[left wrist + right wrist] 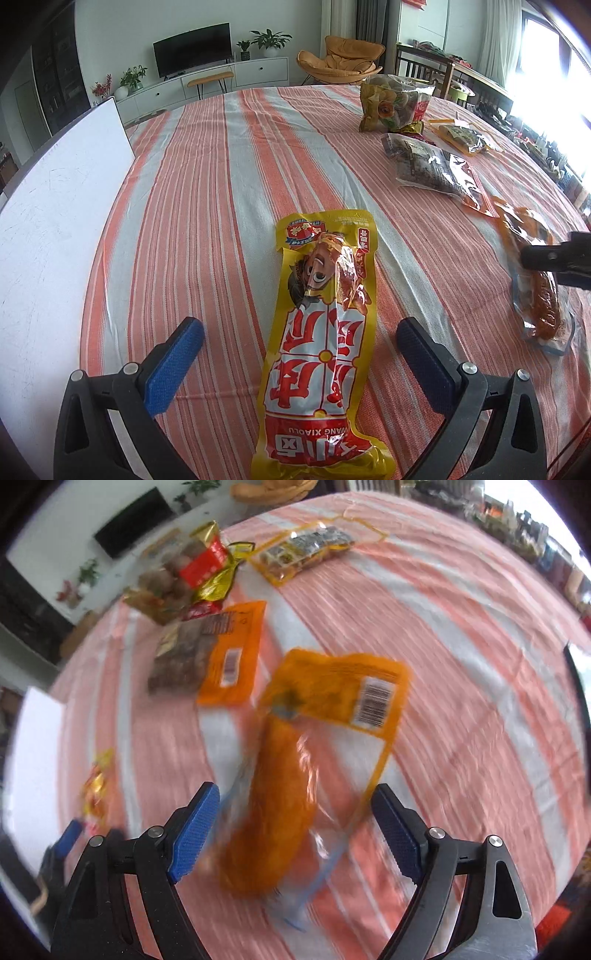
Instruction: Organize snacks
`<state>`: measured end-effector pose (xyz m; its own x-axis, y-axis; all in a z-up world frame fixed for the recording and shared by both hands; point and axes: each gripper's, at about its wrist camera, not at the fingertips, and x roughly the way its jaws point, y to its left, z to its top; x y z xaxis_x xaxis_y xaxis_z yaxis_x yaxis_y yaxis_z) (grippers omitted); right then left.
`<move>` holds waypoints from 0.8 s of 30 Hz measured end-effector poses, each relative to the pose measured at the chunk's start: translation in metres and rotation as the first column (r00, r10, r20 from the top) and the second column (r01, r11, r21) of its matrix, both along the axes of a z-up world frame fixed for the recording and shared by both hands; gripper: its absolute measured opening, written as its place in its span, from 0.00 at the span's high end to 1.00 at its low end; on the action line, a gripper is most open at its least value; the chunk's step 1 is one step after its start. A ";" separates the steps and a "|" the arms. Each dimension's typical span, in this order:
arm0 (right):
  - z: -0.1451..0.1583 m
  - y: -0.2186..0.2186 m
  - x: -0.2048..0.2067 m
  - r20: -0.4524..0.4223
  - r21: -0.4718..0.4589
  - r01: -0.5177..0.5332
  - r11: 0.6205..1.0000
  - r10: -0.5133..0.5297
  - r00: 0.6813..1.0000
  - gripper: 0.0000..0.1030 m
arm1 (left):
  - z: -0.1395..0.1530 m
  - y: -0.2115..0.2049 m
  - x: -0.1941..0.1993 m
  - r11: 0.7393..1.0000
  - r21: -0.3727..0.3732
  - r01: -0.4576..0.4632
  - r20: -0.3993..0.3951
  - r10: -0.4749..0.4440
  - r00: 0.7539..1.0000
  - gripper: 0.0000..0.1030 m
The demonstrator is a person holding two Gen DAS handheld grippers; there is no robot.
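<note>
The left gripper (300, 352) stands wide open over the striped tablecloth (221, 177), its blue pads (173, 365) well clear of anything. A long yellow-and-red snack packet (325, 343) lies flat on the cloth between the two fingers, running lengthwise away from the claw; its near end reaches under the camera and its far end extends well past the fingertips. Neither pad touches it. Off to the right of this claw lies an orange sausage packet (539, 280), with the black tip of the right gripper (554, 258) over it. Farther out on that side sit a dark snack packet (432, 166), a small flat packet (461, 138) beyond it, and a bulging clear bag of sweets (395, 103) farthest away. A white board (55, 221) lies along the left of the cloth.

The right gripper (295, 830) is also spread wide, pads bare, jaws apart and gripping nothing. The orange sausage packet (295, 775) lies on the cloth between its fingers, slanting from the claw's near left toward the far right, its barcode end beyond the fingertips; the picture is blurred, and no contact with either pad shows. Beyond it to the left lies the dark snack packet (207, 653), then the bag of sweets (184, 579) and the small flat packet (306, 550). The yellow packet (96, 794) and the left claw's blue pad show at the near left
</note>
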<state>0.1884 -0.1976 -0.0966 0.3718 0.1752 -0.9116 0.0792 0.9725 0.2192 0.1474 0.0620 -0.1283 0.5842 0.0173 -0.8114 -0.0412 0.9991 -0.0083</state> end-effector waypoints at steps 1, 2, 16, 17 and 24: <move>-0.001 0.010 0.003 -0.003 -0.047 -0.008 0.999 0.008 1.000 0.15 | 0.000 0.000 0.000 1.000 0.000 0.000 0.000 0.000 1.000 0.00; -0.001 0.013 0.001 -0.004 -0.093 -0.028 0.995 0.027 1.000 0.15 | 0.000 0.000 0.000 1.000 0.000 0.000 0.000 0.000 1.000 0.00; 0.001 -0.007 -0.044 0.052 -0.070 -0.202 0.977 0.205 0.977 0.52 | 0.014 0.005 -0.019 0.993 -0.108 0.038 -0.013 -0.040 0.999 0.55; 0.001 -0.010 -0.044 0.051 -0.033 -0.191 0.981 0.192 0.980 0.53 | 0.015 0.005 -0.024 0.992 -0.120 0.036 -0.013 -0.038 0.999 0.55; 0.013 -0.044 -0.070 0.066 0.423 -0.090 0.902 0.068 0.995 0.53 | 0.065 0.032 -0.065 0.940 -0.339 0.027 0.058 -0.008 0.998 0.55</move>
